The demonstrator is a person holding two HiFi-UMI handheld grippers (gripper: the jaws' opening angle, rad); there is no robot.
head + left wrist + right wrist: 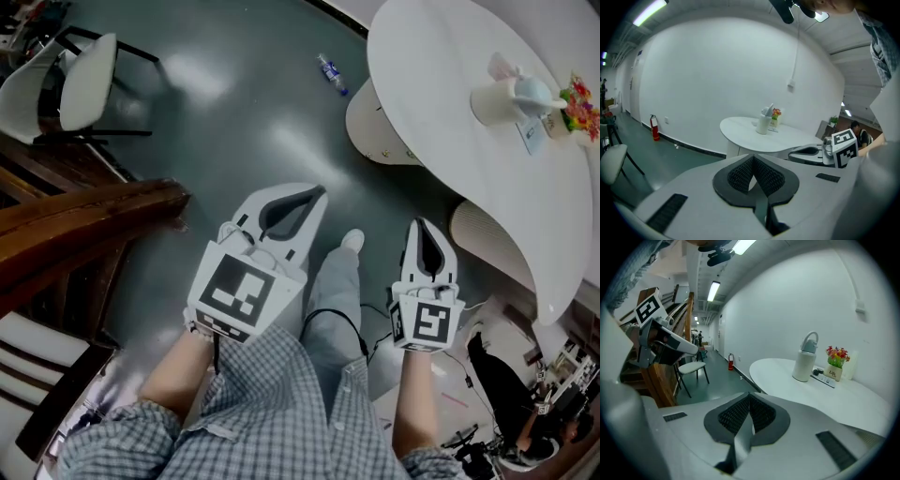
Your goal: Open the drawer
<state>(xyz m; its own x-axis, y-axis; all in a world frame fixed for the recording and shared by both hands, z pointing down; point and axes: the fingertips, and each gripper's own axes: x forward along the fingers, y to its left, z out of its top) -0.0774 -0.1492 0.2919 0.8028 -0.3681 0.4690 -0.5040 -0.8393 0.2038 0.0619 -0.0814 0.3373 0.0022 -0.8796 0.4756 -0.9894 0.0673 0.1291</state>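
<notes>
While the person is standing on the grey floor (234, 112), the head view is showing the left gripper (305, 199) and right gripper (427, 230) side by side and apart, both pointing away from the checked shirt (272, 403). A shoe (352, 240) is showing between them. White table (441, 112) is lying at upper right, carrying a jug (511, 97) and flowers (581, 108) near its far edge. Bottle (332, 75) is lying on the floor, left of the table. Chair (80, 84) is standing at upper left, with a wooden rail (84, 220) running below it.

Left gripper view: jaws are meeting at the tips, with nothing sitting between the pads. Table, jug and flowers are showing ahead against a white wall (717, 84). Extinguisher (655, 127) is standing at the wall's foot, far left. Right gripper is showing at the right edge.

Right gripper view: jaws are pressing together here too, holding nothing. Table is lying ahead to the right, bearing jug, flowers and a power strip (824, 379) beside them. Chair is standing at left by the rail, and a ceiling lamp (713, 290) is glowing above.

Drawer: no view is showing it, so its place cannot be told.
</notes>
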